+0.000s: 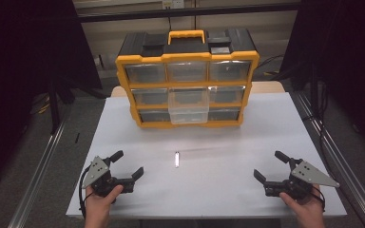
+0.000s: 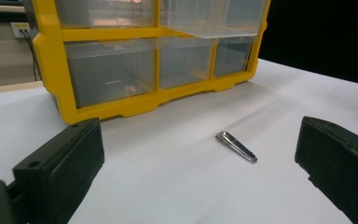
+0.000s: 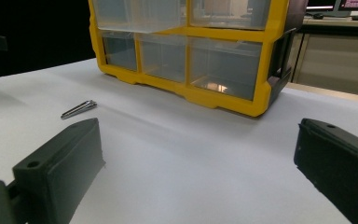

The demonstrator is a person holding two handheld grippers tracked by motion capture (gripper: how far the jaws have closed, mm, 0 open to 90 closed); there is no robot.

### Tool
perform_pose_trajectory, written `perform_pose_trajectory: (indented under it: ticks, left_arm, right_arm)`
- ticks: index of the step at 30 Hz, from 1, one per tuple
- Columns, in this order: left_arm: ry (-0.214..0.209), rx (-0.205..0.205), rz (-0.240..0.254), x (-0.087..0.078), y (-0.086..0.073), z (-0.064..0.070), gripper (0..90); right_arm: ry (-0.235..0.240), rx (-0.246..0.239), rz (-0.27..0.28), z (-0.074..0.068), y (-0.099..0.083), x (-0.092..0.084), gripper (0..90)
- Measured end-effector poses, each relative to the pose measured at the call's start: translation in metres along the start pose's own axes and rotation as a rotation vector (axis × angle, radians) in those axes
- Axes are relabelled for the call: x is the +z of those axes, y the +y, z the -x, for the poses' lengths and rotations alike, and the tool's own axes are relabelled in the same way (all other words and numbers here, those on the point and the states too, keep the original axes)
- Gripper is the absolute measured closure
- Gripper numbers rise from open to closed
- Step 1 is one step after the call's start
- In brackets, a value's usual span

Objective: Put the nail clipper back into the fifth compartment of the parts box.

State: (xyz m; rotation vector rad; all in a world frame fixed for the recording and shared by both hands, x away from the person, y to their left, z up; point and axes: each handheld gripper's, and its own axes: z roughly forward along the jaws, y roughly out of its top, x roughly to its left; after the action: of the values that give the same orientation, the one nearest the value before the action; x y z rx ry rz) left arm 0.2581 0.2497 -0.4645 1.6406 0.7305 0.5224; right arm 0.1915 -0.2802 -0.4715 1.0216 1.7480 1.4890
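Note:
A small metal nail clipper [image 1: 176,159] lies flat on the white table [image 1: 228,142], in front of a yellow and black drawer organizer [image 1: 187,76]. The organizer's middle drawer [image 1: 188,105] is pulled partway out. My left gripper [image 1: 129,165] rests at the table's front left, open and empty, with the clipper [image 2: 236,147] ahead between its jaws' line of sight. My right gripper [image 1: 269,166] sits at the front right, open too, and the clipper [image 3: 79,109] lies off to its left.
The organizer [image 2: 140,60] has several clear drawers in three rows and a carry handle [image 1: 186,36] on top. Metal rails [image 1: 38,171] run along both sides of the table. Dark curtains stand left and right.

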Motion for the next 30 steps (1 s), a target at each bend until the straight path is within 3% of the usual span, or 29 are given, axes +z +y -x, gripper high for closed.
perform_pose_trajectory:
  ticks: [5, 6, 8, 19, 23, 30]
  left_arm:
    - [0.016, -0.033, -0.003, 0.004, 0.000, 0.004, 0.9]
    - [0.015, -0.011, -0.025, 0.004, 0.001, 0.003, 0.9]
    - [-0.003, -0.013, -0.042, 0.007, 0.002, 0.004, 0.9]
    - [0.011, -0.062, -0.123, 0.034, 0.007, 0.017, 2.6]
    - [0.024, -0.037, -0.159, 0.043, 0.008, 0.021, 2.6]
    - [0.038, -0.034, -0.233, 0.056, 0.008, 0.027, 2.6]
  right_arm:
    - [-0.003, -0.009, 0.001, -0.001, 0.001, 0.000, 0.5]
    - [0.006, -0.013, 0.001, -0.002, 0.001, 0.001, 0.5]
    - [0.005, -0.016, 0.003, -0.002, 0.001, 0.001, 0.6]
    - [0.009, -0.022, 0.003, -0.003, 0.001, 0.001, 0.6]
    - [0.006, -0.018, 0.004, -0.003, 0.001, 0.001, 0.6]
    - [0.012, -0.024, 0.002, -0.003, 0.001, 0.001, 0.7]
